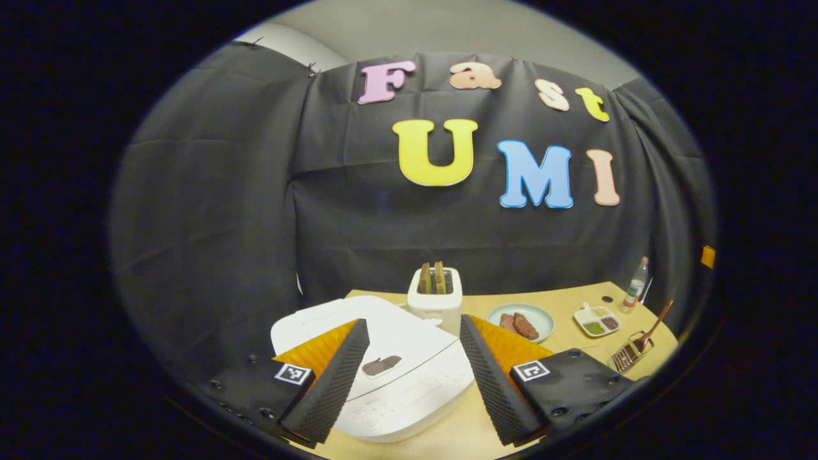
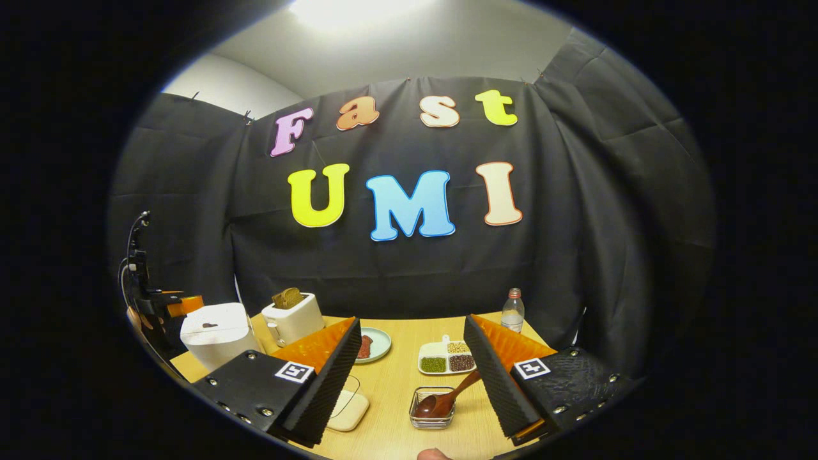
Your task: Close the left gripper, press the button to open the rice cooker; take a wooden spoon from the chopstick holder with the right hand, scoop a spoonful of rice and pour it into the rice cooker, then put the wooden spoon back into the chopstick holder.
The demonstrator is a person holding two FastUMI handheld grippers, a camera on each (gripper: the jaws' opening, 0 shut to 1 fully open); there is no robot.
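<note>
The rice cooker (image 1: 377, 358) sits on the table (image 2: 396, 383) with its lid down. The spoon (image 2: 447, 399) rests in its holder (image 2: 432, 409), right of the cooker. Both grippers' jaws are spread wide, holding nothing. This fits the start or the very end.

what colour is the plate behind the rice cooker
Pale green plate, clearest in the left gripper view.
</note>
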